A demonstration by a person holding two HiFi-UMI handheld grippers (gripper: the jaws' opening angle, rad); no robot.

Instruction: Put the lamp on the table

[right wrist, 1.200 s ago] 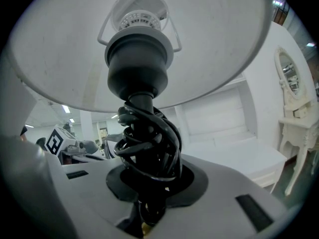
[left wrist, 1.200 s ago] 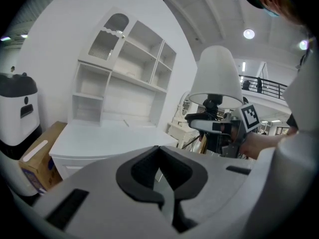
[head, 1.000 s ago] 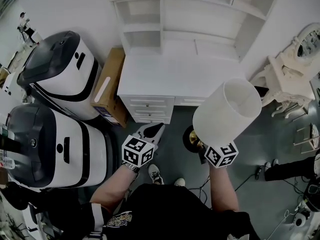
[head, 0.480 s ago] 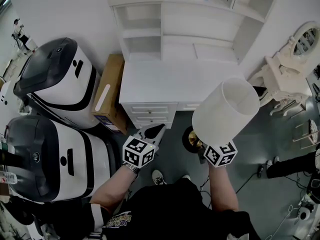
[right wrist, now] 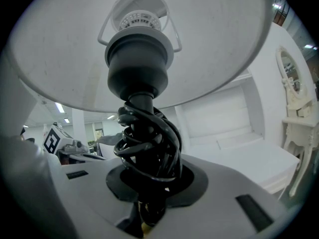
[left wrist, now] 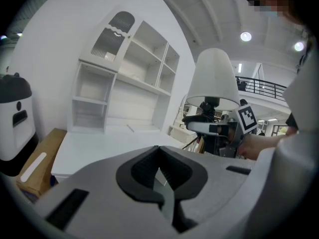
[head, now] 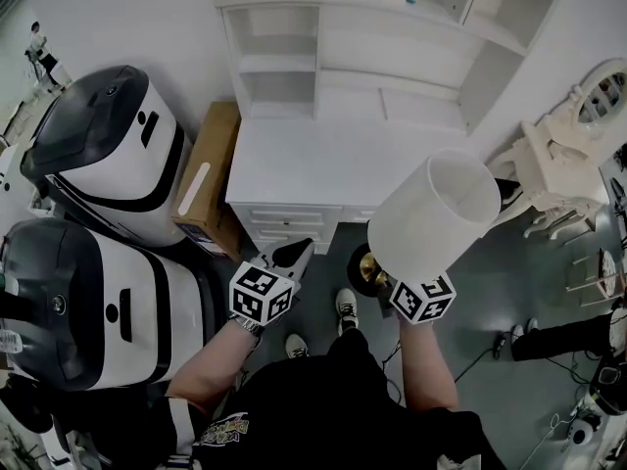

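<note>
- Lamp [head: 431, 218] held by right gripper [right wrist: 149, 183]: jaws about half closed, pads pressing on the stem [right wrist: 141, 102] exactly where the cord [right wrist: 149, 148] is coiled round it.
- Grip taken on the stem, probably because it is the only narrow, stiff part; shade [right wrist: 224, 49] looks too wide and soft to pinch.
- Shade directly above the fingers, brass base [head: 370, 270] below them. Roughly upright in the left gripper view, carried in the air, resting on nothing.
- Cord wrapped up, likely to stop it trailing or snagging. Downside: pads bite on loose coils, so could twist or slide in the grip.
- Left gripper [left wrist: 160, 176] with jaws together, nothing between them. Lamp off to the right of its fingers, well apart. Held out level with the other, probably as a spare to steady the base at set-down.
- Table [head: 333, 164] ahead of and below both sets of fingertips, not yet reached; shelf unit [head: 343, 57] beyond its far edge.
- Looks like mid-carry. Next: get the base over the top, then lower it flat, keeping the shade clear of the shelves.
</note>
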